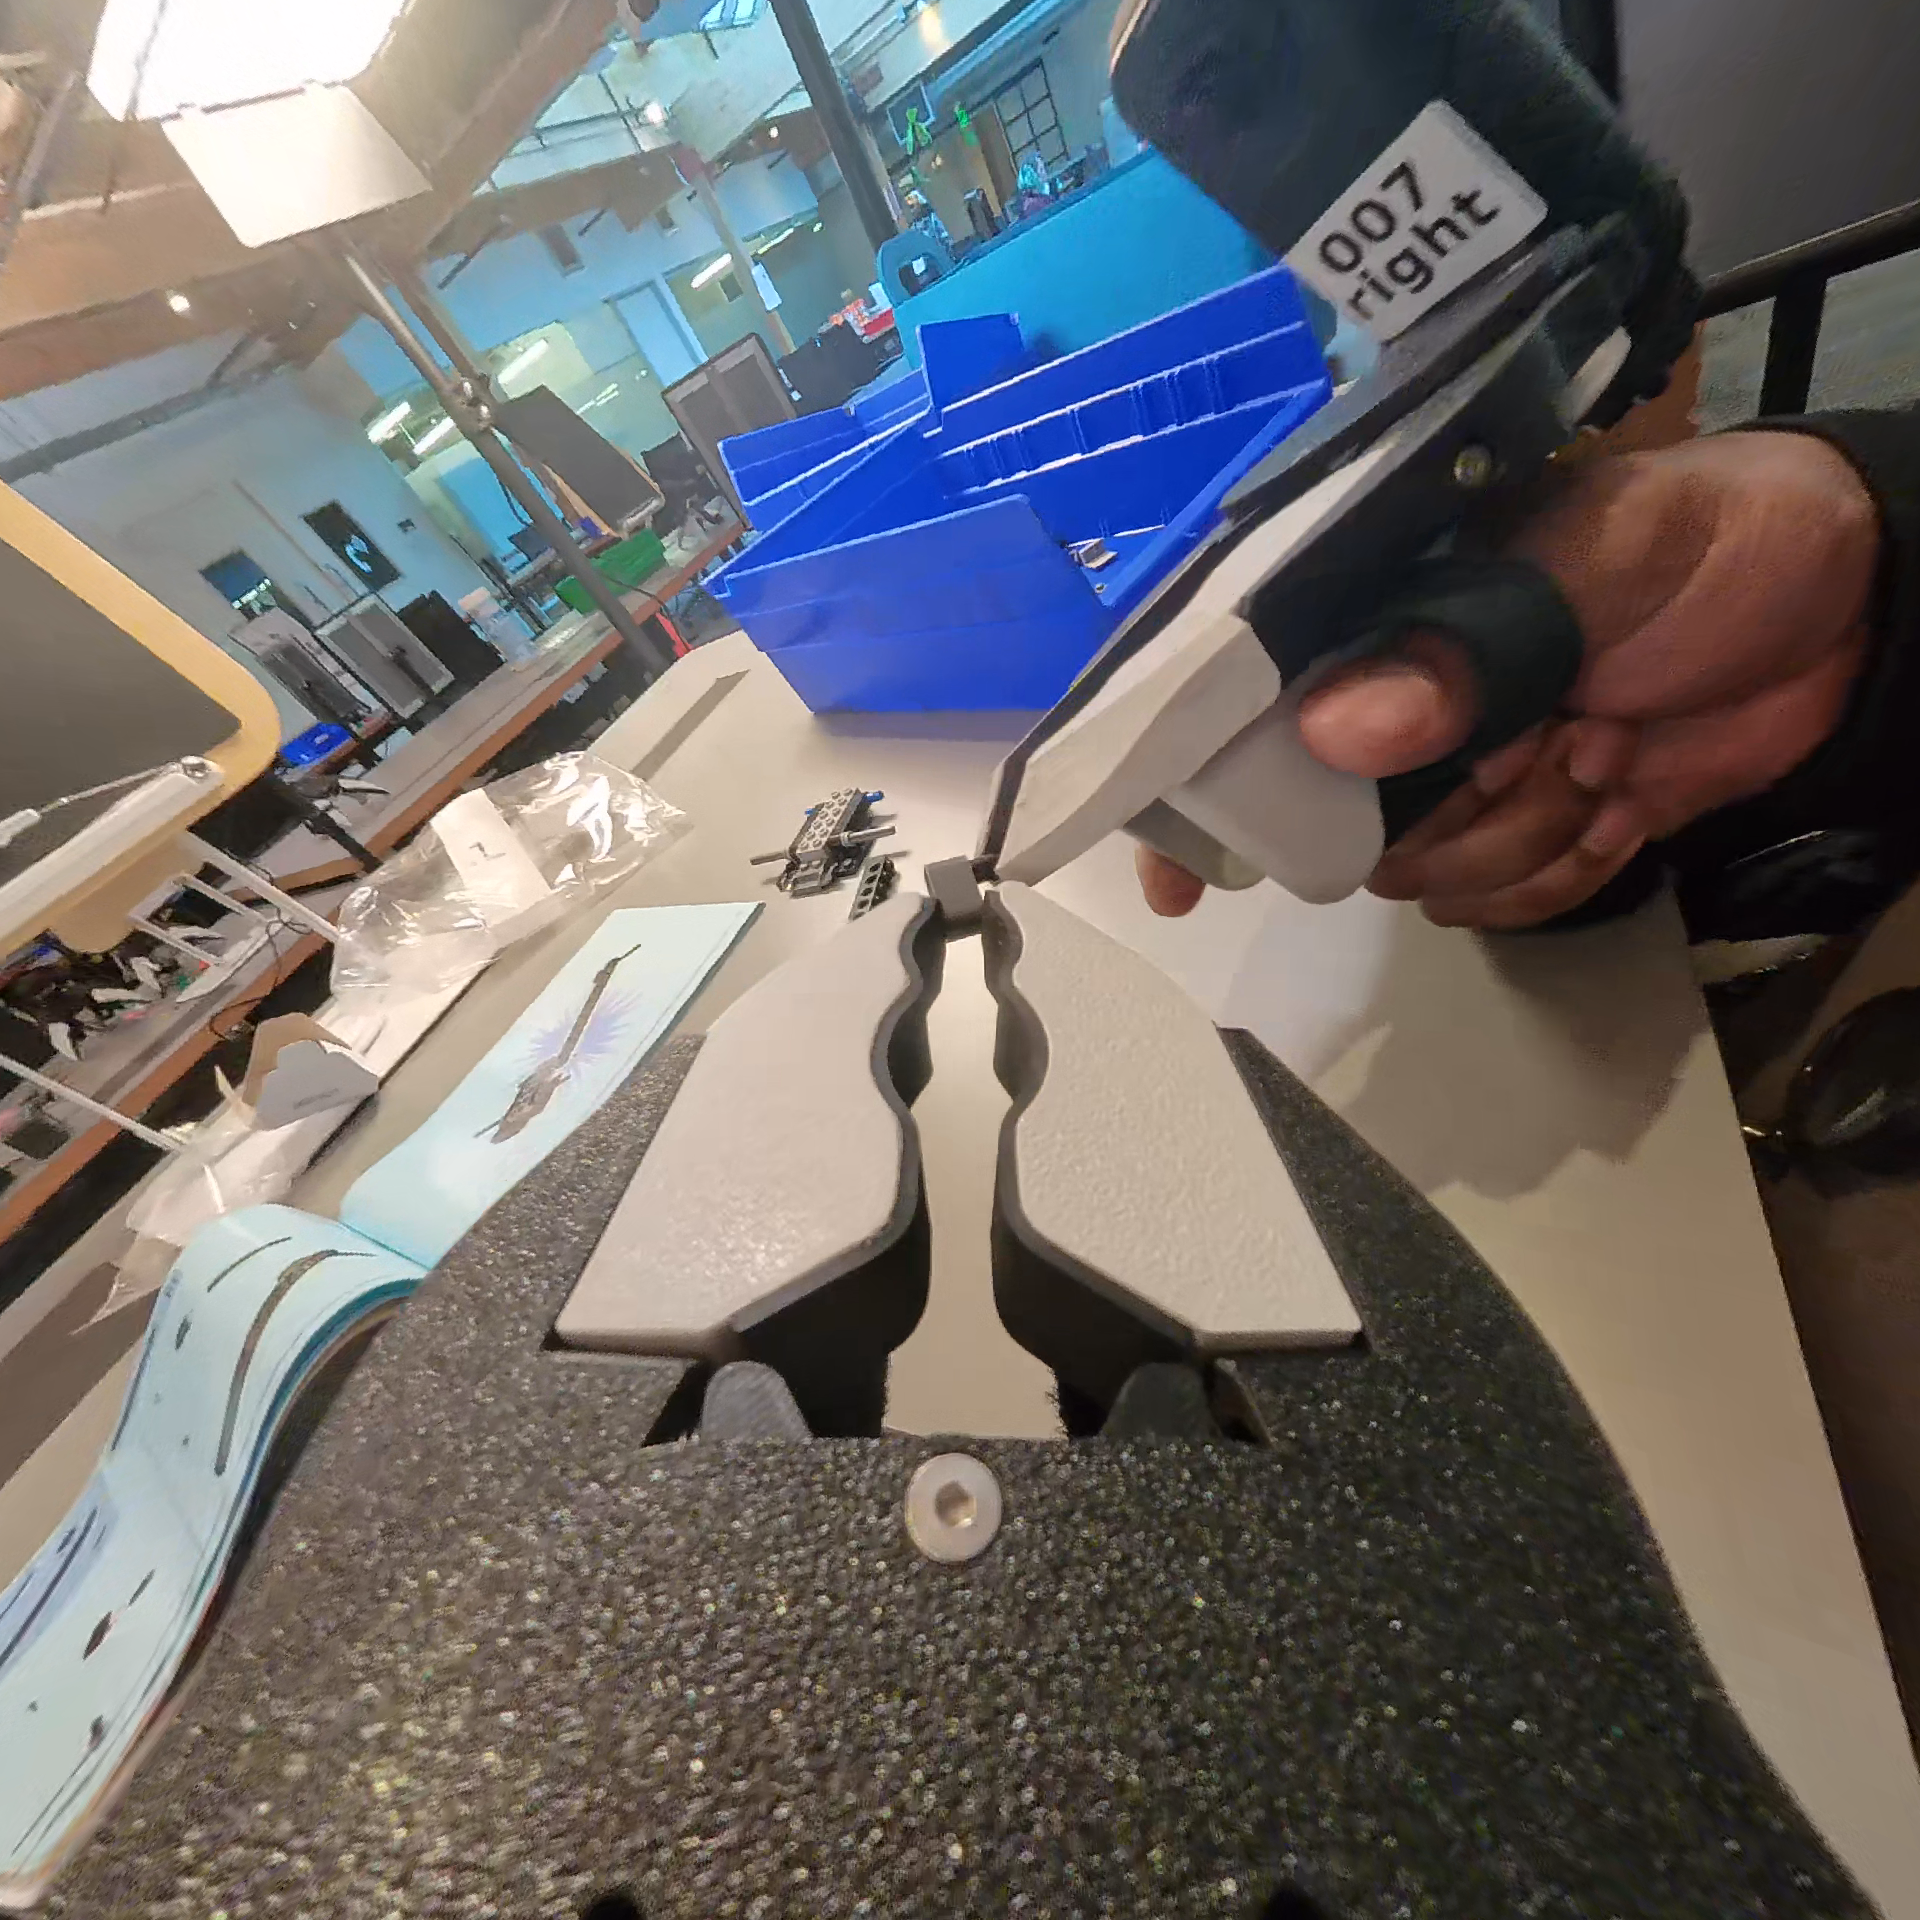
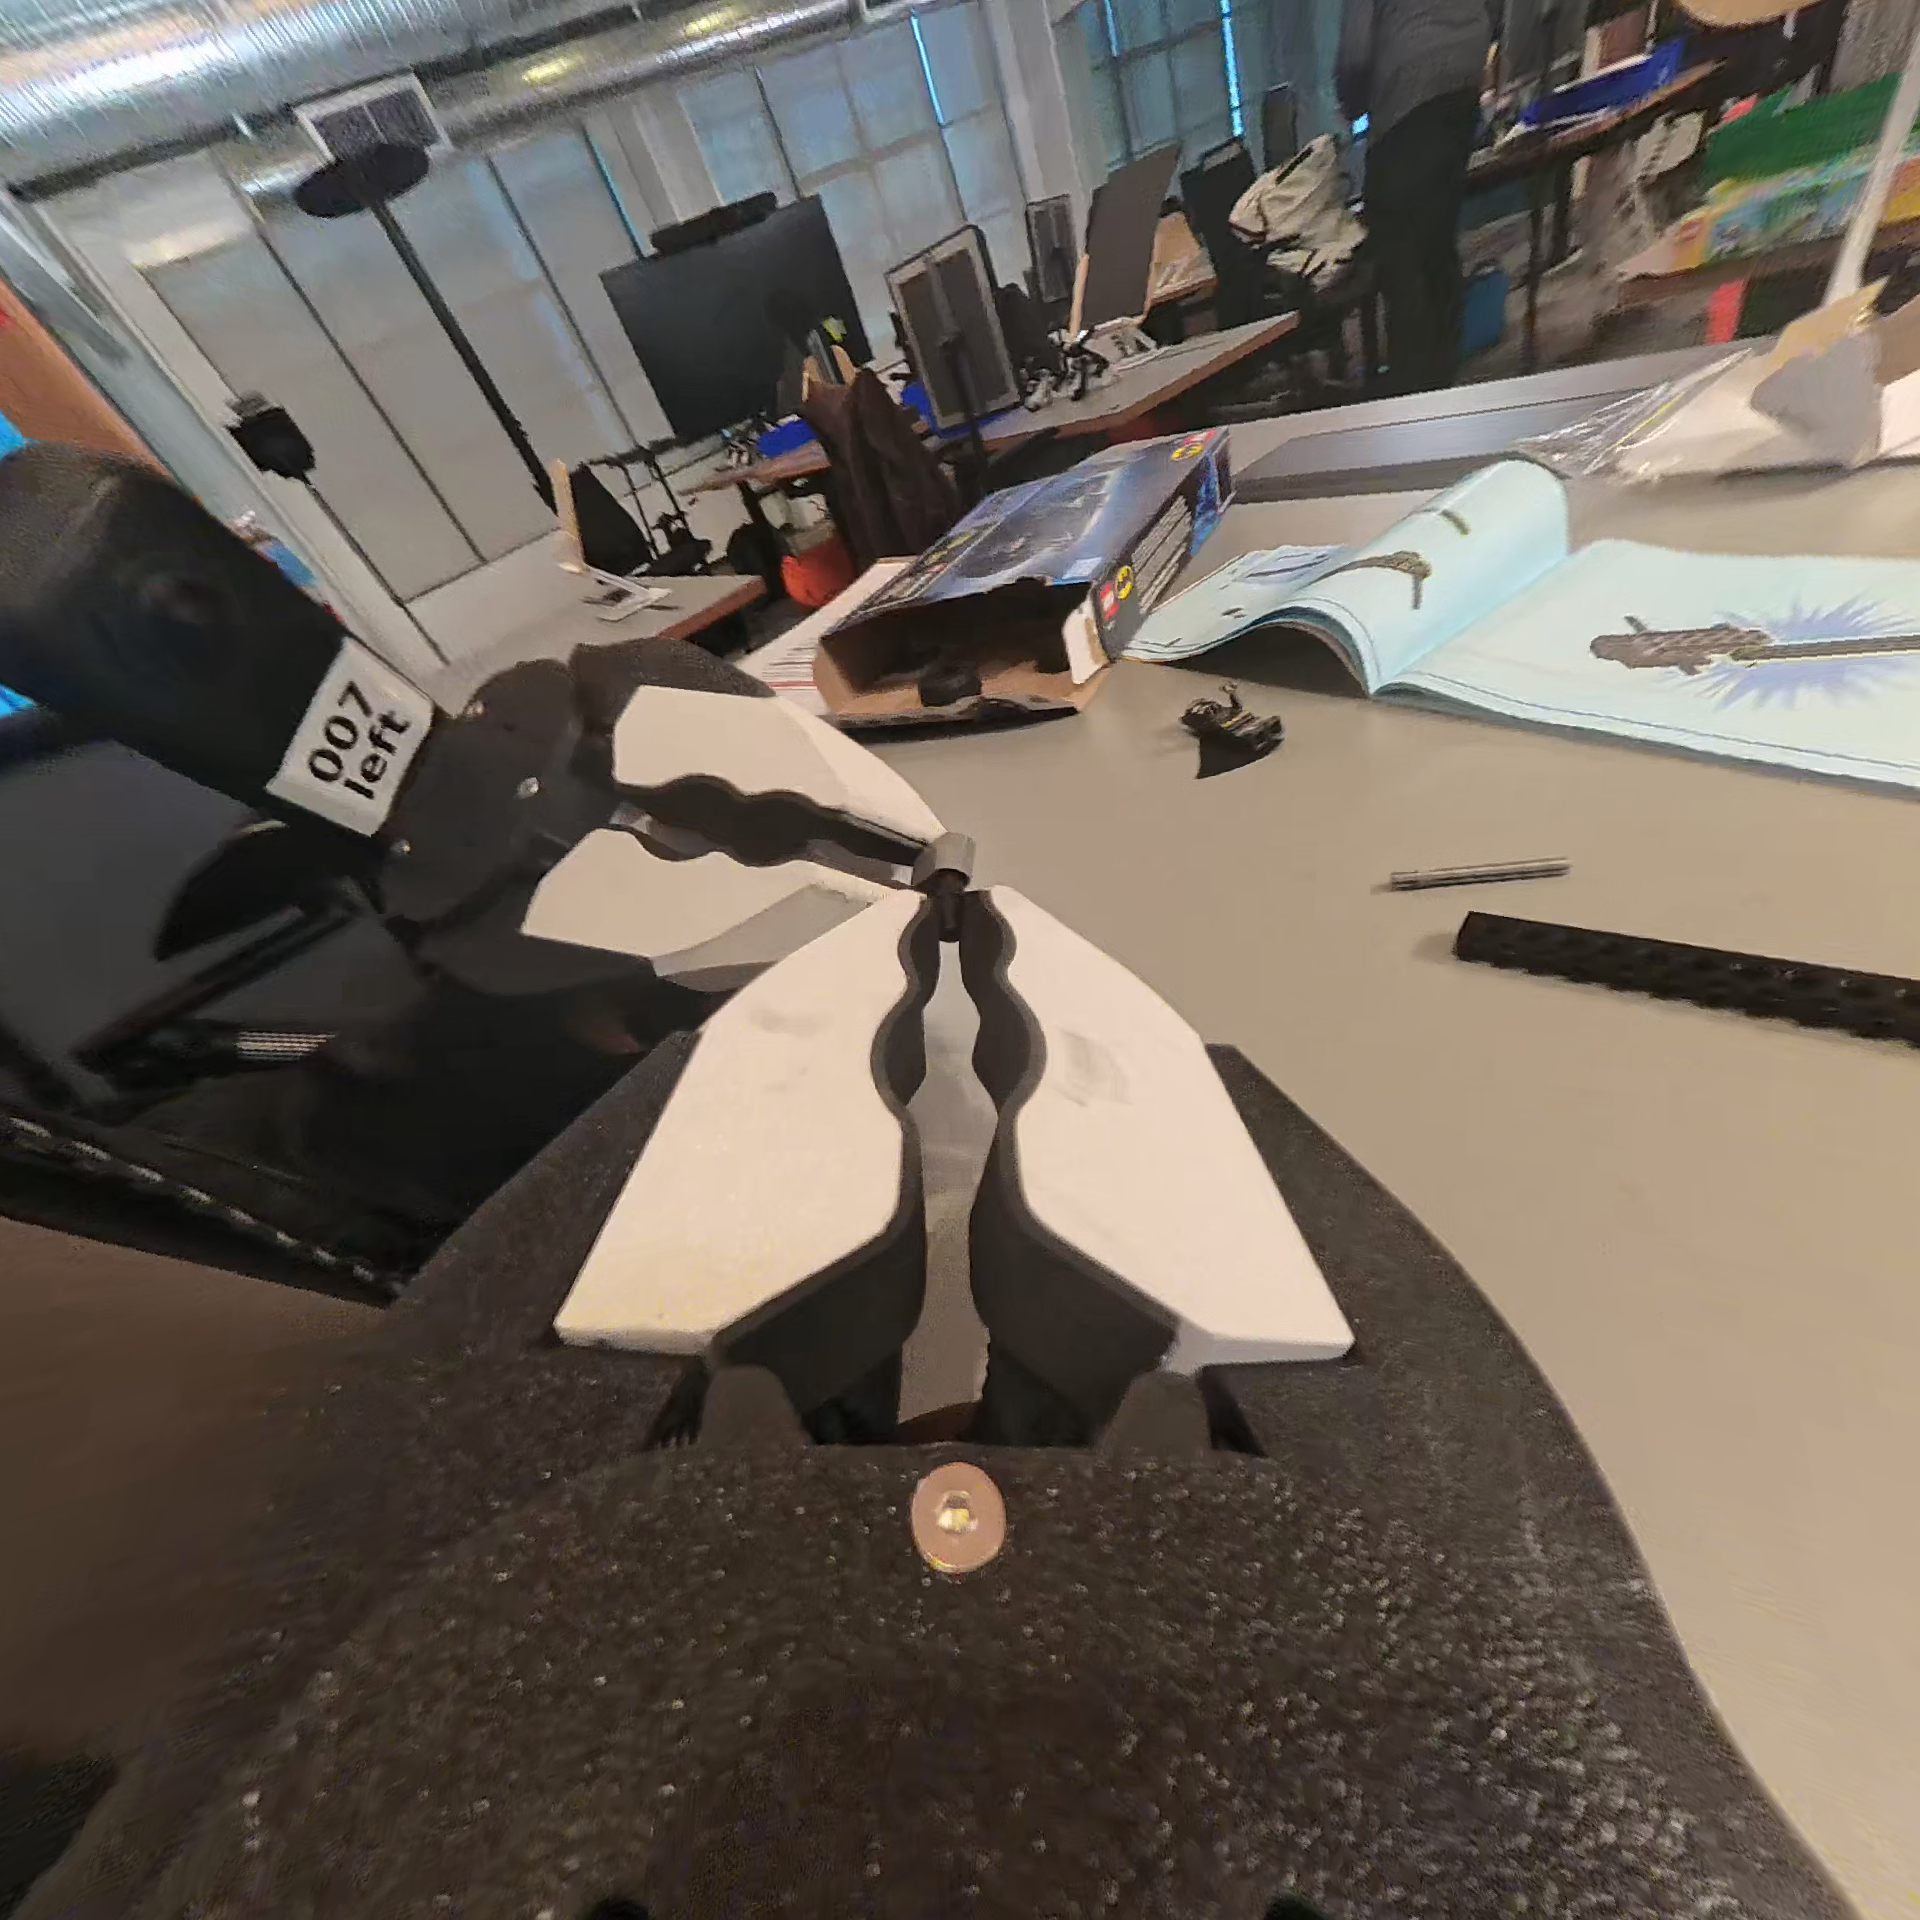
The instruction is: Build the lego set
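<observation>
On my far left an open booklet [image 1: 540, 1081] with pale blue pages lies on the grey table [image 1: 1351, 1039], with a crumpled clear plastic bag [image 1: 499, 862] behind it. Further right sits a small grey brick assembly [image 1: 826, 842] with a black holed piece [image 1: 871, 885] just beside it, and blue bins [image 1: 935, 613] stand at the back. My left gripper [image 1: 961, 914] is nearly closed, both tips pressing on a small grey sleeve [image 1: 954, 891] held above the table. From the right, my right gripper [image 2: 948, 914] is almost shut on a thin black pin [image 2: 945, 899] whose far end meets the sleeve, so the two tools sit tip to tip. A hand [image 1: 1662, 686] grips the right tool's handle. In the right view, a torn cardboard box [image 2: 1029, 592], a metal rod [image 2: 1475, 875] and a long black beam [image 2: 1683, 987] lie beyond.
</observation>
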Motion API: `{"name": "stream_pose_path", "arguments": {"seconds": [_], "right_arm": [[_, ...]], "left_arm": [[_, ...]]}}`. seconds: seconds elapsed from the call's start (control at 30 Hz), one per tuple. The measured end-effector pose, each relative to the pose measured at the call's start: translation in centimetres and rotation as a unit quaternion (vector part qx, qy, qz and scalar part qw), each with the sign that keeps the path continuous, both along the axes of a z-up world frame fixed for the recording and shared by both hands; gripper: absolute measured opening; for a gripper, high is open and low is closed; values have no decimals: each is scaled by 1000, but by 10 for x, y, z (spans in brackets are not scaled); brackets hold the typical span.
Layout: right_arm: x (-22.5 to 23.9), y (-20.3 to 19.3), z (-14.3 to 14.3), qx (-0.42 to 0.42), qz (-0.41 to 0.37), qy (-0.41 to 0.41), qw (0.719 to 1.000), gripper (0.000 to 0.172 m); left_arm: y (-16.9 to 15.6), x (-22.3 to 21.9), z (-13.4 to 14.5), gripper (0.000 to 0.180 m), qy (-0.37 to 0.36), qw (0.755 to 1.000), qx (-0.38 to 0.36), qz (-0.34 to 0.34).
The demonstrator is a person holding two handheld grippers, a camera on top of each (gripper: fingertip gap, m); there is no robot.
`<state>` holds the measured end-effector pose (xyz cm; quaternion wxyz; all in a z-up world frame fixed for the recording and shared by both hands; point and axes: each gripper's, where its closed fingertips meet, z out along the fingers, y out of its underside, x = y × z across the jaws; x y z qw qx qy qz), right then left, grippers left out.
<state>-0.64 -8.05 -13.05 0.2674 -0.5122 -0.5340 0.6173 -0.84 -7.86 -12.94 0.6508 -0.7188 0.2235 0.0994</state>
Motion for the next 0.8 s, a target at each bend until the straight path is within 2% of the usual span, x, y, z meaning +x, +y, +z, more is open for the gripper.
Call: {"name": "stream_pose_path", "arguments": {"seconds": [0.2, 0.37, 0.47, 0.57, 0.63, 0.8], "right_arm": [[0, -2, -1, 1, 7, -3, 1000, 4], [0, -3, 0, -83, 48, -22, 995, 5], [-2, 1, 0, -98, 43, -23, 994, 5], [-3, 8, 3, -73, 13, -5, 997, 7], [-2, 14, 4, -27, -14, 11, 999, 7], [-2, 12, 6, 60, -37, 32, 997, 9]], "left_arm": [[-2, 0, 0, 7, -2, 1000, -1, -6], [-2, 1, 1, 7, 13, 1000, 6, -5], [2, -2, 2, 7, -6, 1000, 3, 10], [5, -10, 3, 7, -31, 999, 1, 33], [4, -15, 3, 7, -57, 998, -1, 40], [3, -16, 3, 7, -91, 995, -8, 31]]}}
